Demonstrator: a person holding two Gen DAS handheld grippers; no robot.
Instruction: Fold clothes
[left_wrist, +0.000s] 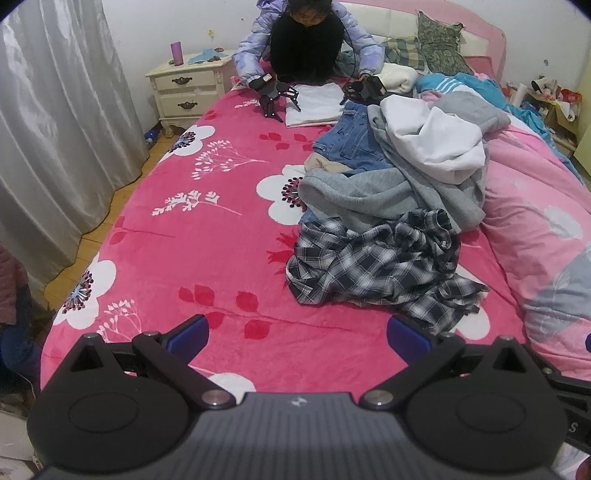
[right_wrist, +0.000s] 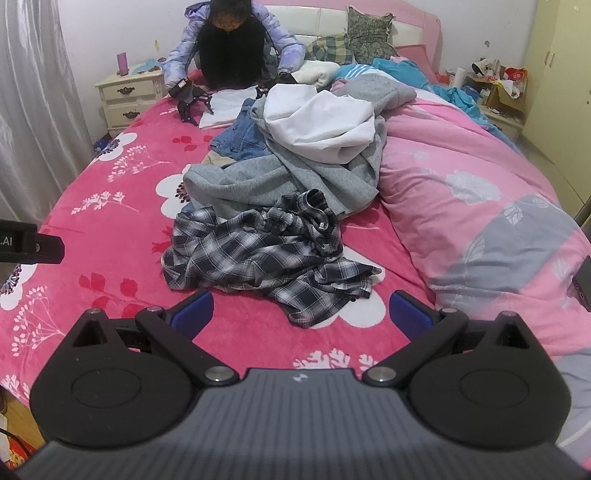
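Observation:
A crumpled black-and-white plaid shirt (left_wrist: 380, 266) (right_wrist: 266, 254) lies on the pink floral bedspread (left_wrist: 192, 206) (right_wrist: 110, 221), nearest to me. Behind it are heaped a grey sweatshirt (left_wrist: 391, 188) (right_wrist: 258, 177), a white garment (left_wrist: 439, 136) (right_wrist: 317, 122) and blue jeans (left_wrist: 347, 140) (right_wrist: 240, 136). My left gripper (left_wrist: 297, 334) hovers open over the bedspread, just short of the shirt's near hem. My right gripper (right_wrist: 301, 308) is open too, its blue pads on either side of the shirt's front edge, nothing held.
At the far end a person in a lilac jacket (left_wrist: 255, 48) (right_wrist: 184, 48) kneels, holding two grippers over a folded white garment (left_wrist: 314, 103) (right_wrist: 229, 103). A pink duvet (left_wrist: 532, 206) (right_wrist: 480, 206) fills the right side. A cream nightstand (left_wrist: 188, 88) and grey curtain (left_wrist: 55, 122) stand left.

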